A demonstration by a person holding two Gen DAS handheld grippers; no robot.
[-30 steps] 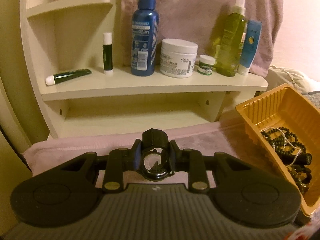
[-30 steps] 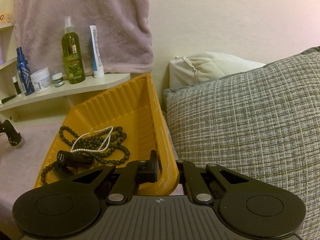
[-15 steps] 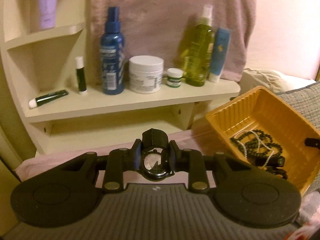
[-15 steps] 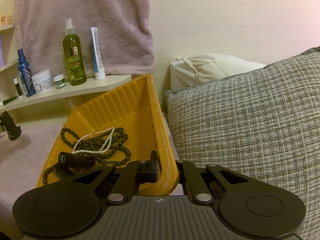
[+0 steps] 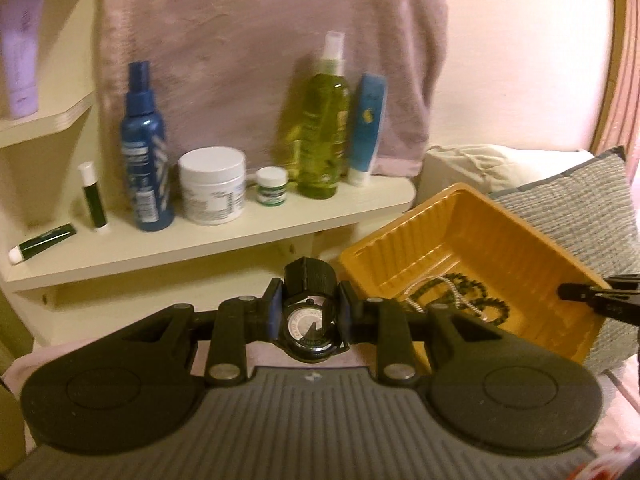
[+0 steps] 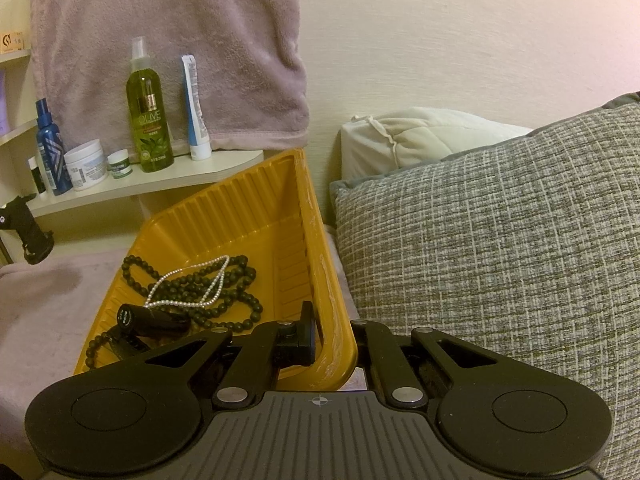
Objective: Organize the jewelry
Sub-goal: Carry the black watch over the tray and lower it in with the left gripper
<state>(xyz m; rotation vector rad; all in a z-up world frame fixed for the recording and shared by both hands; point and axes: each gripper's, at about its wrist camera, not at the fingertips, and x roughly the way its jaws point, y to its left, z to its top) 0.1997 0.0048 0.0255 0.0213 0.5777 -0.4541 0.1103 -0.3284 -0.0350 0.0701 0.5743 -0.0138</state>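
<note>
My left gripper [image 5: 308,312] is shut on a black wristwatch [image 5: 309,322] and holds it above the pink cloth, just left of the yellow tray [image 5: 500,248]. My right gripper [image 6: 334,338] is shut on the near right wall of the yellow tray [image 6: 240,216]. In the tray lie a dark bead necklace [image 6: 224,280], a thin pearl chain [image 6: 188,288] and a black tube [image 6: 148,318]. The beads also show in the left wrist view [image 5: 472,296]. The left gripper with the watch shows at the far left of the right wrist view [image 6: 28,232].
A cream shelf [image 5: 224,240] behind holds a blue spray bottle [image 5: 146,152], a white jar [image 5: 212,186], a green olive bottle [image 6: 148,116] and tubes. A pink towel [image 6: 168,48] hangs above. A grey cushion [image 6: 500,240] lies right of the tray.
My left gripper has swung right with the watch, so the tray sits nearer the middle of its view. My right gripper has kept its hold on the tray wall.
</note>
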